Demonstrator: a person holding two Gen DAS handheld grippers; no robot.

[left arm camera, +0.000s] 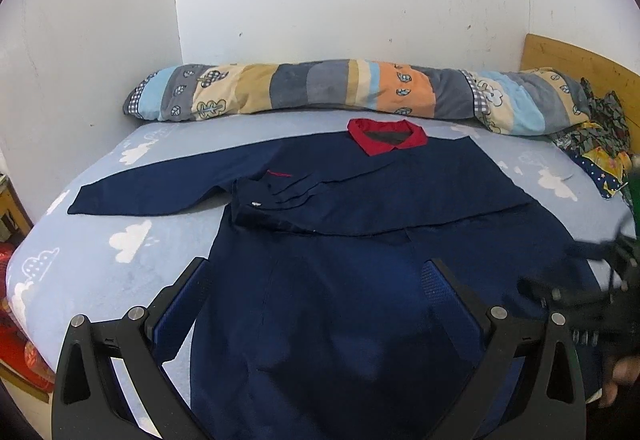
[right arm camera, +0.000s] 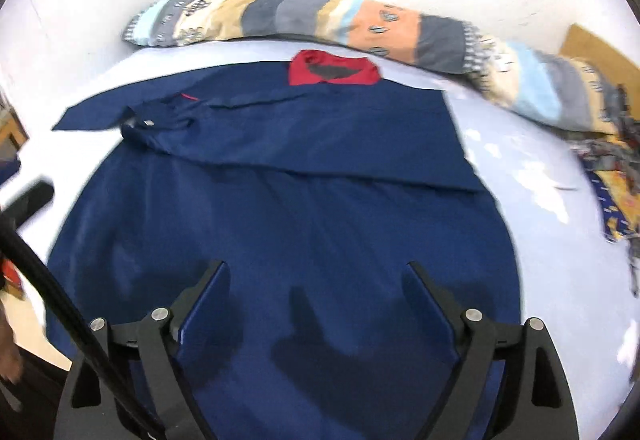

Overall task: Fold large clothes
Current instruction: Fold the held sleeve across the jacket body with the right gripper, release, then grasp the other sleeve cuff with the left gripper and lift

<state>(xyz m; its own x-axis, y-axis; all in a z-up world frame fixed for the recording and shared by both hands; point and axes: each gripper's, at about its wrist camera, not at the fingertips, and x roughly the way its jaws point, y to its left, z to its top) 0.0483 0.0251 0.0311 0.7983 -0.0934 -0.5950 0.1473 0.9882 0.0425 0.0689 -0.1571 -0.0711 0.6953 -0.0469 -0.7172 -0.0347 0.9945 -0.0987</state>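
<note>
- The navy shirt [left arm camera: 360,240] lies flat on the bed [left arm camera: 100,240], its red collar [left arm camera: 386,138] at the far end near the patchwork bolster [left arm camera: 320,88]. One sleeve is folded across the chest; the other sleeve [left arm camera: 152,184] is spread out to the side.
- The left gripper [left arm camera: 320,280] has its fingers wide apart with nothing between them, over the hem. The right gripper [right arm camera: 316,280] is likewise spread and empty above the lower body of the shirt.
- Risk: a pinch at the hem may catch only the top layer, so the fold comes up lopsided.
- Risk: dragging the cloth could pull the folded sleeve loose, since it lies unsecured.
- Risk: the grippers are close together and could collide.
- Hard to tell: the right wrist view is blurred, the hem's near edge is cut off behind the fingers, and the pile [left arm camera: 600,144] at the bed's far corner is unclear.
</note>
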